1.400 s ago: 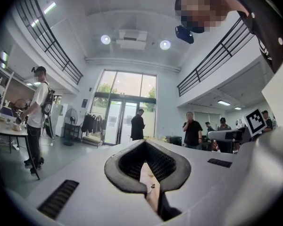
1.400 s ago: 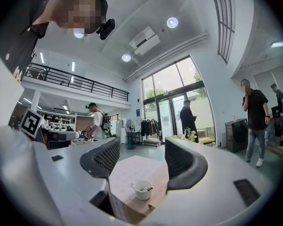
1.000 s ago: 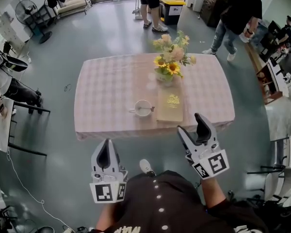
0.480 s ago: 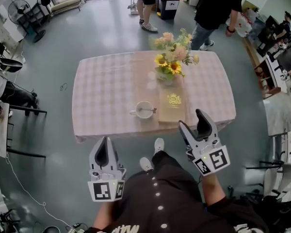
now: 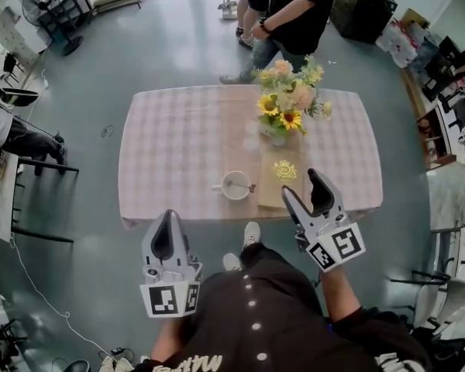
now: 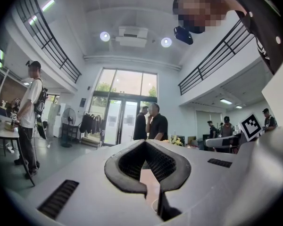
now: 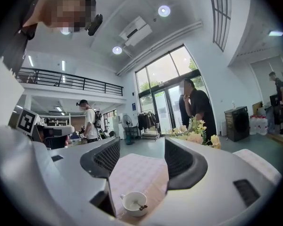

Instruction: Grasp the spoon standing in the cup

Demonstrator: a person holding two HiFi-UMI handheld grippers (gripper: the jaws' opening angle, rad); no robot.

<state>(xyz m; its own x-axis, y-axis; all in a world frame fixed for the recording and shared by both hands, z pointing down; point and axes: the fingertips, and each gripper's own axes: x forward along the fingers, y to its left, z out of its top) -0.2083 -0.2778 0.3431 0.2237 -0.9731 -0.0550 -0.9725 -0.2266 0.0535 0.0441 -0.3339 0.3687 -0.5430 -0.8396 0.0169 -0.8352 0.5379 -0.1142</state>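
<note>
A white cup (image 5: 235, 185) stands near the front edge of the pink checked table (image 5: 170, 146). A spoon (image 5: 249, 187) leans inside it, its handle pointing right. In the right gripper view the cup (image 7: 134, 203) and spoon (image 7: 141, 207) show low down between the jaws. My right gripper (image 5: 299, 183) is open at the table's front edge, to the right of the cup and apart from it. The left gripper (image 5: 168, 223) is shut and empty. It hangs short of the table, to the left of the cup.
A vase of flowers (image 5: 288, 105) stands at the back middle of the table. A tan board (image 5: 282, 178) lies just right of the cup, under my right gripper. People (image 5: 291, 10) stand beyond the far edge. Chairs and desks line the left wall.
Both grippers have come closer to the table, and the right one now reaches over its front edge. The people at the far side have moved nearer the table.
</note>
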